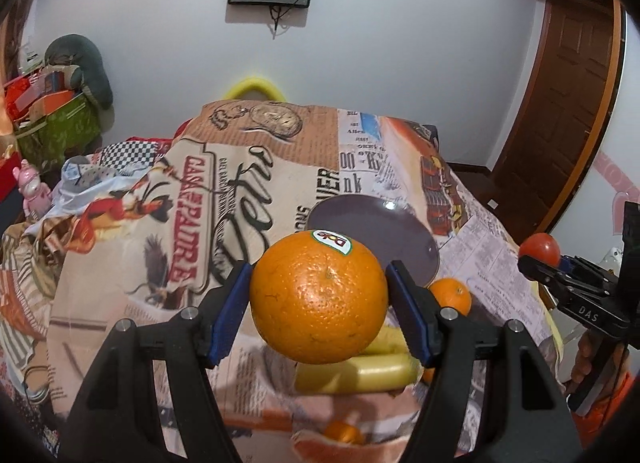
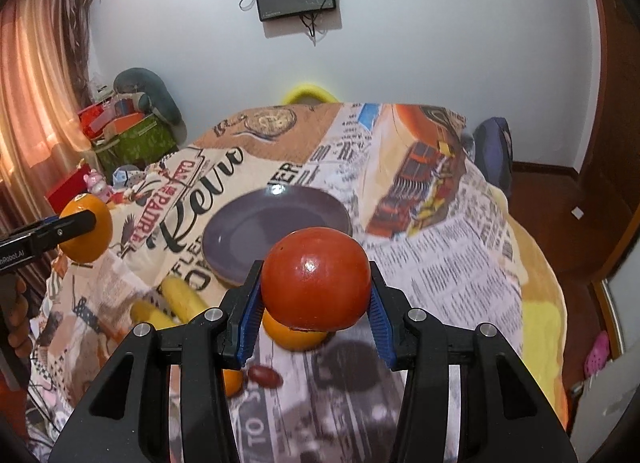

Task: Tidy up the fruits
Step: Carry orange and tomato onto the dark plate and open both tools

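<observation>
My left gripper is shut on a large orange with a Dole sticker and holds it above the table; it also shows in the right wrist view. My right gripper is shut on a red tomato, held above the table; the tomato shows in the left wrist view too. A grey-purple plate lies on the table beyond both grippers, also in the left wrist view. On the cloth lie yellow bananas, an orange and a smaller orange.
A dark red small fruit lies on the printed tablecloth near my right gripper. Boxes and a green bin stand at the far left. A wooden door is on the right. A backpack sits beyond the table.
</observation>
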The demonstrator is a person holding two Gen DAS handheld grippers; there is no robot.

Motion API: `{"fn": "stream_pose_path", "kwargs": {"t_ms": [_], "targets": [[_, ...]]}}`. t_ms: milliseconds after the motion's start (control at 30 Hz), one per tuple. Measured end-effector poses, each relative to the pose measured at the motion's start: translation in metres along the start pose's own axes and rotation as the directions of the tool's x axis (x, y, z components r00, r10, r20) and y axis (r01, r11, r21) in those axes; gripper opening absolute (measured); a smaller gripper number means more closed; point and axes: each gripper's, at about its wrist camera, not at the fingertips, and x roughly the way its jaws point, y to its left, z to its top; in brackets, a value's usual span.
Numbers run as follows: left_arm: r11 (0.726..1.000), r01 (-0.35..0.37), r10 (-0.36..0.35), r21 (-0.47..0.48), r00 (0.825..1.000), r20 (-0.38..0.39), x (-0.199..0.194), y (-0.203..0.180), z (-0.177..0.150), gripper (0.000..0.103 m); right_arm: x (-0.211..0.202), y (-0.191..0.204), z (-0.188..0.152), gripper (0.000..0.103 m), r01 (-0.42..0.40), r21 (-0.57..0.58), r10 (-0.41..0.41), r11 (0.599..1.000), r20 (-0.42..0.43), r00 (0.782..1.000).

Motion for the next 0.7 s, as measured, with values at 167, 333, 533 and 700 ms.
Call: {"fn": "stream_pose_path", "kwargs": {"t_ms": [167, 333, 533, 700], "targets": [[1.0, 0.012, -0.012, 0.014, 1.0, 0.009, 0.015, -0.009, 0.016, 0.068, 0.008, 0.001, 0.014, 0.044, -0.001, -0.019, 0.001, 1.0, 0.029, 1.0], [0.999, 0.017, -0.018, 0.038, 1.0, 0.019, 0.035, -0.02, 0.032, 0.068, 0.023, 0.001, 0.029, 0.044, -0.005, -0.036, 0.007, 0.999, 0.041, 0.999], [0.997, 0.038, -0.038, 0.063, 0.999, 0.004, 0.061, -0.029, 0.048, 0.068, 0.043, -0.001, 0.045, 0.044, -0.012, -0.056, 0.015, 0.998, 0.042, 0.999], [0.996, 0.038, -0.037, 0.082, 0.999, -0.013, 0.083, -0.035, 0.058, 0.068, 0.065, 0.0, 0.056, 0.044, 0.012, -0.095, -0.009, 0.995, 0.032, 0.999]]}}
